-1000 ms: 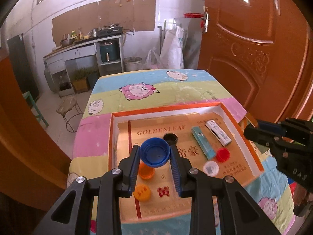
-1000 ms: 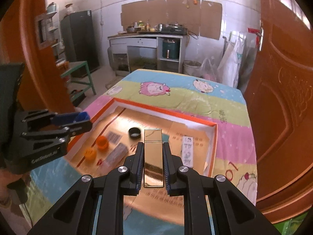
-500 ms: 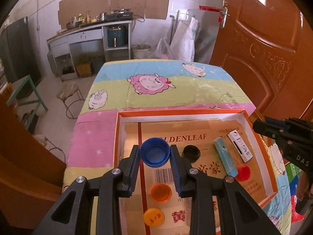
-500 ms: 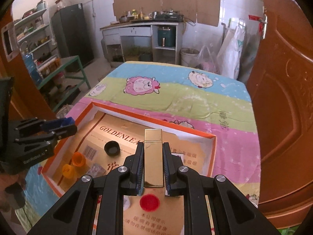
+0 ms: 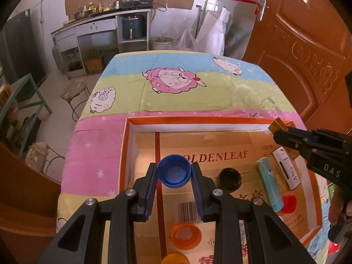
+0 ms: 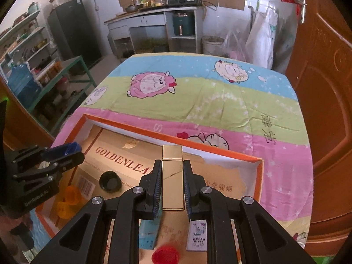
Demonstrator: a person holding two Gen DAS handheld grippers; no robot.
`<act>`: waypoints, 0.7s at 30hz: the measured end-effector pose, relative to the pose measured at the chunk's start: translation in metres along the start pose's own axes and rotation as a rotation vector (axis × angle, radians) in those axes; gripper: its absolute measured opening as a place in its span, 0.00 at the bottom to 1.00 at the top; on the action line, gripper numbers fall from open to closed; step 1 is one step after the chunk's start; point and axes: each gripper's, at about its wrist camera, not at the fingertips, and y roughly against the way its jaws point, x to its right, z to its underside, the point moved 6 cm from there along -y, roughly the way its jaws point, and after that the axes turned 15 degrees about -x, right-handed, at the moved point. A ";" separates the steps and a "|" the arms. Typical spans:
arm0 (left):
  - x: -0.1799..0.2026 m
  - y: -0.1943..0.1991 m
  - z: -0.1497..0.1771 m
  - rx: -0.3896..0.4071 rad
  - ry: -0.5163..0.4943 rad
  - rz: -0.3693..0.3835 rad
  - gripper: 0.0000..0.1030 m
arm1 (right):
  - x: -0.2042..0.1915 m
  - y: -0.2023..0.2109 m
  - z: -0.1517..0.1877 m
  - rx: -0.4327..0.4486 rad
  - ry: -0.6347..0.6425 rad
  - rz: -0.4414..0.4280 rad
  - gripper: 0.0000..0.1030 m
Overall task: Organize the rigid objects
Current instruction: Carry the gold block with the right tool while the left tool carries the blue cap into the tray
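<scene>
Closest to me, the left tool (image 5: 173,186) is clamped on a round blue plastic bottle cap (image 5: 174,171), open side up, held above the left part of a shallow orange-rimmed cardboard tray (image 5: 123,154). The right tool (image 6: 172,183) is pinched tight on a slim gold metal lighter (image 6: 172,177), which stands lengthwise between the pads with its top end poking out past the fingertips, over the tray's far right part.

Under the left tool, on the tray floor, lies an orange plastic cap (image 5: 186,235), and a second yellow-orange cap (image 5: 175,259) shows at the very bottom edge. Beside the left tool's right finger sits a black round cap (image 5: 228,178). Further right lie a pale teal tube-shaped box (image 5: 270,184) and a white printed lighter (image 5: 286,169) side by side, near but not touching, with a red plastic cap (image 5: 290,203) just by the teal box's near end. In the right wrist view the red cap appears at the bottom, between the teal box and the white lighter.

The tray rests on a worktop covered with a striped pink, green and blue cartoon-sheep cloth (image 5: 176,83). Beyond it stand a grey kitchen counter (image 5: 99,24) with a stove and bottles, white sacks (image 5: 213,35) against the wall, and a brown panelled door (image 5: 308,50) to the right.
</scene>
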 end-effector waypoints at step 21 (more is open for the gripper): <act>-0.005 -0.027 0.000 -0.014 -0.030 -0.052 0.30 | 0.003 -0.042 -0.002 -0.060 -0.006 0.015 0.18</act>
